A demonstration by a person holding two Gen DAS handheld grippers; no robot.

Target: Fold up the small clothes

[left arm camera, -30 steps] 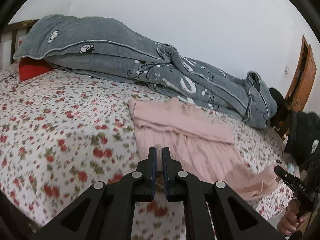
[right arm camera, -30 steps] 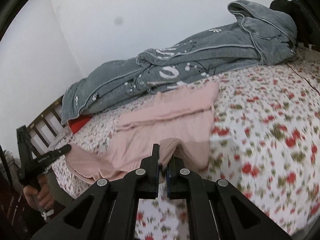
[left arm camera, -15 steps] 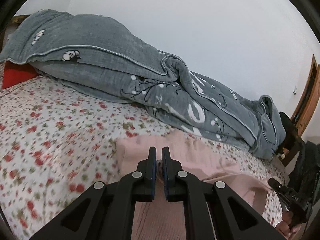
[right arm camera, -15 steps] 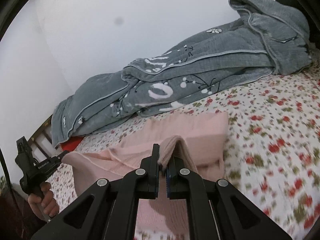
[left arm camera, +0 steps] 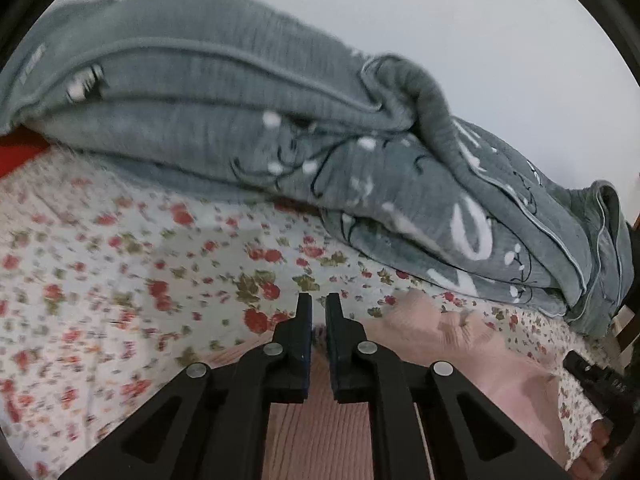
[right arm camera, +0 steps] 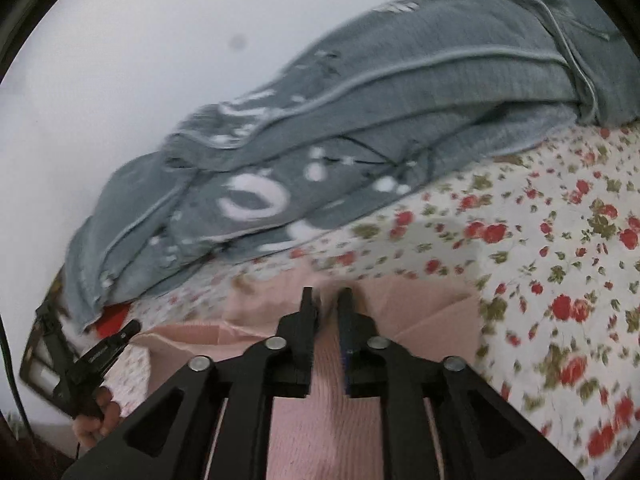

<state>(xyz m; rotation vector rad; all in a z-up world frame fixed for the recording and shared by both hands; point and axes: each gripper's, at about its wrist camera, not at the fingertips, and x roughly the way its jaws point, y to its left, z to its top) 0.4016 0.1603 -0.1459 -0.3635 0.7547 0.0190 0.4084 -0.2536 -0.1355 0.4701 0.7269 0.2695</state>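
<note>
A pink knit garment (left arm camera: 460, 344) lies on the floral bedsheet (left arm camera: 100, 260), with its near edge carried over toward the grey blanket. My left gripper (left arm camera: 319, 304) is shut on a pinch of that pink cloth, low over the sheet. In the right wrist view the garment (right arm camera: 420, 312) spreads out under and ahead of my right gripper (right arm camera: 326, 298). Its jaws are opening, and a loose fold of pink cloth stands between them. Each gripper also shows in the other's view: the right gripper (left arm camera: 596, 376) and the left gripper (right arm camera: 100, 356), each held in a hand.
A rolled grey blanket (left arm camera: 240, 112) with white markings runs along the wall just beyond the garment, also the grey blanket (right arm camera: 400, 120) in the right wrist view. A red pillow (right arm camera: 114, 318) peeks from under its end by the wooden headboard (right arm camera: 44, 340). Floral sheet (right arm camera: 560, 220) lies to the right.
Both grippers have travelled forward toward the grey blanket and lower, drawing the pink garment's edge over itself. The right gripper's jaws have spread apart. The left jaws still pinch the cloth.
</note>
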